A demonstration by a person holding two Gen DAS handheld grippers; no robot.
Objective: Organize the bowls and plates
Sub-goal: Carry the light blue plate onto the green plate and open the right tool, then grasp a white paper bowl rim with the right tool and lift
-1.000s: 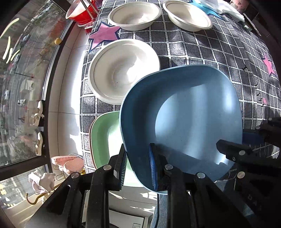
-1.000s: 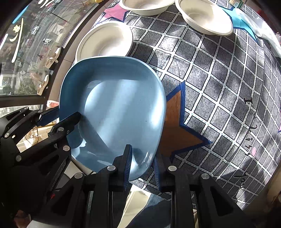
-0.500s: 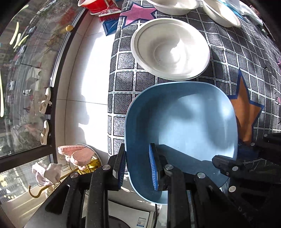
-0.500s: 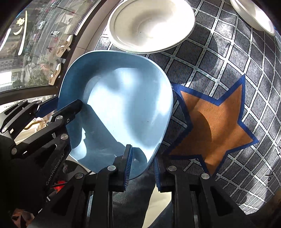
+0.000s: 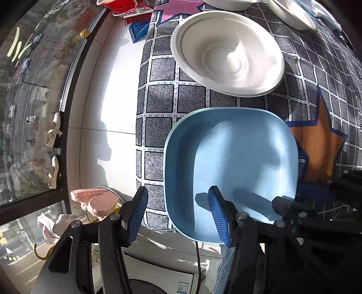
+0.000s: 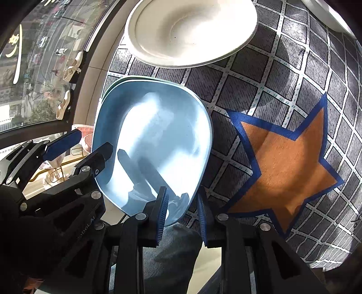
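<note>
Sunlight falls across a grid-patterned cloth (image 5: pixel 192 99) covering the surface, where a blue square plate (image 5: pixel 230 162) lies at the near edge, seated on a pale green plate (image 6: pixel 135 79) whose rim just peeks out along its far side in the right wrist view. The blue plate's near corner overhangs the edge of the surface.

The left gripper (image 5: pixel 178 214) is released, its jaws spread wide: one blue-padded finger sits outside the plate's left rim over the cloth, the other hangs above the plate's inner floor, and neither clamps the rim. The right gripper (image 6: pixel 182 214) is also spread, its jaws straddling the plate's near right corner with a visible gap on both sides; whether either pad touches the rim is hard to tell.

Just beyond the blue plate rests a white round bowl (image 5: pixel 226 52), apart from it by a strip of cloth. Two more white bowls (image 5: pixel 291 13) sit farther back at the top of the left wrist view. An orange star (image 6: pixel 282 162) with a blue border is printed on the cloth, to the right of the plate. Pink slippers (image 5: pixel 95 200) lie on the floor to the left, below the surface.
</note>
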